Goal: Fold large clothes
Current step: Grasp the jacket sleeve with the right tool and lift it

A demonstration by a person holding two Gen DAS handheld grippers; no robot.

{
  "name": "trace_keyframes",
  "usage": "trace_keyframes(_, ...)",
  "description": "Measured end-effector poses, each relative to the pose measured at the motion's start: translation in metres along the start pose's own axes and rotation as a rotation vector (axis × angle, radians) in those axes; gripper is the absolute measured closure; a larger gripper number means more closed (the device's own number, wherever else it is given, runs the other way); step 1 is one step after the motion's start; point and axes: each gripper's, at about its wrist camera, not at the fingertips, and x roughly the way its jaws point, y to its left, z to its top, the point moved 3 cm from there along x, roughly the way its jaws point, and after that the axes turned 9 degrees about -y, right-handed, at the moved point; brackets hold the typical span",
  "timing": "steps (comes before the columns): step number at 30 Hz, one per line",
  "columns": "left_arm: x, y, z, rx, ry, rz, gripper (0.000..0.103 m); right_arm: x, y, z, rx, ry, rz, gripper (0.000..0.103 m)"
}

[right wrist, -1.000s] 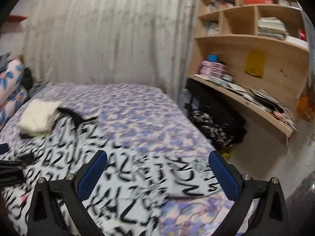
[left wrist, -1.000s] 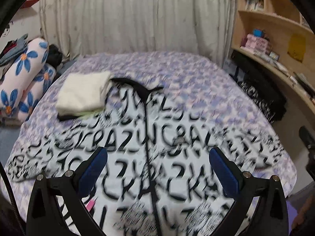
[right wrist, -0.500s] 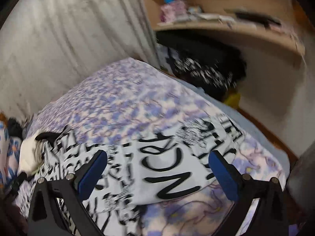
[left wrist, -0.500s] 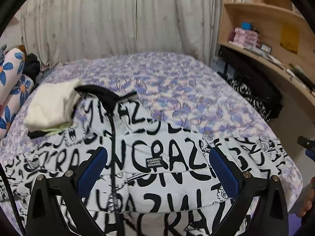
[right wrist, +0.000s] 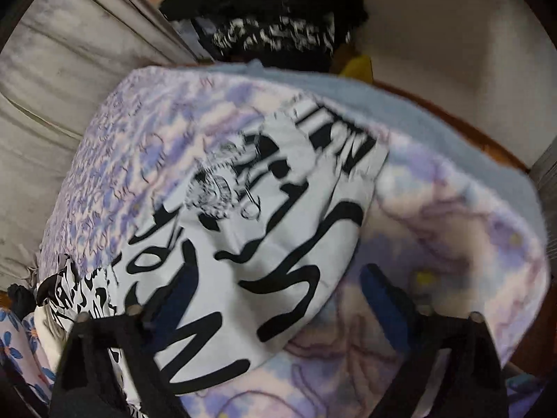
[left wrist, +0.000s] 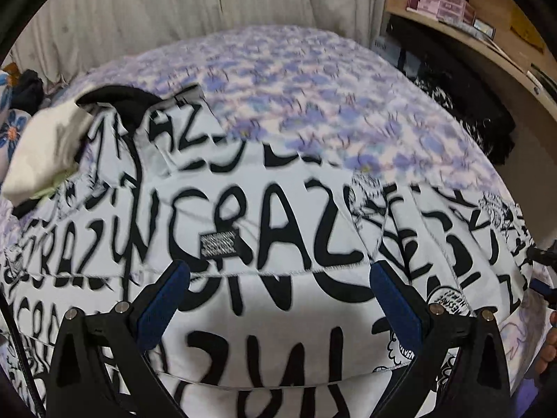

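A large white jacket with black lettering (left wrist: 278, 230) lies spread flat on the bed, its black collar (left wrist: 122, 101) at the far left and one sleeve (left wrist: 452, 244) stretched to the right. My left gripper (left wrist: 278, 289) is open and empty, hovering low over the jacket's chest. In the right wrist view the sleeve (right wrist: 264, 244) runs out to its cuff (right wrist: 344, 142) near the bed corner. My right gripper (right wrist: 275, 299) is open and empty, just above the sleeve's near edge.
A lilac floral bedspread (left wrist: 313, 80) covers the bed (right wrist: 452, 230). A folded cream garment (left wrist: 48, 149) lies by the collar. Curtains (left wrist: 174, 10) hang behind. A wooden shelf (left wrist: 487, 35) with boxes and dark clothes (right wrist: 278, 31) stand right of the bed. Flowered pillows (right wrist: 14, 341) lie left.
Both grippers have dropped lower and moved right over the jacket. The right one has tilted down and turned toward the sleeve at the bed corner. Both stay open.
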Motion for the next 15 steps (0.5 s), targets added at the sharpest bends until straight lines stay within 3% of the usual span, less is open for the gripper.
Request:
trace_keyframes(3, 0.003, -0.003, -0.010, -0.002, 0.018, -0.017, 0.001, 0.014, -0.006, -0.001, 0.006, -0.003, -0.025, 0.041)
trace_keyframes(5, 0.002, -0.003, -0.013, 0.011, 0.021, -0.022, 0.001, 0.015, -0.006, 0.001, -0.003, -0.023, -0.049, 0.062)
trace_keyframes(6, 0.000, -0.002, -0.014, 0.020, 0.018, -0.018, 0.001, 0.013, -0.005, 0.002, -0.003, -0.035, -0.047, 0.083)
trace_keyframes(7, -0.004, -0.001, -0.014, 0.028, 0.011, -0.014, 0.001, 0.009, -0.003, 0.004, -0.005, -0.055, -0.031, 0.097)
trace_keyframes(11, -0.022, 0.011, -0.010, 0.047, -0.024, 0.002, 0.007, -0.032, 0.036, 0.007, -0.126, -0.215, 0.016, 0.098)
trace_keyframes(15, -0.043, 0.030, -0.007, 0.019, -0.038, -0.019, 0.014, -0.091, 0.115, -0.011, -0.319, -0.341, 0.169, 0.098)
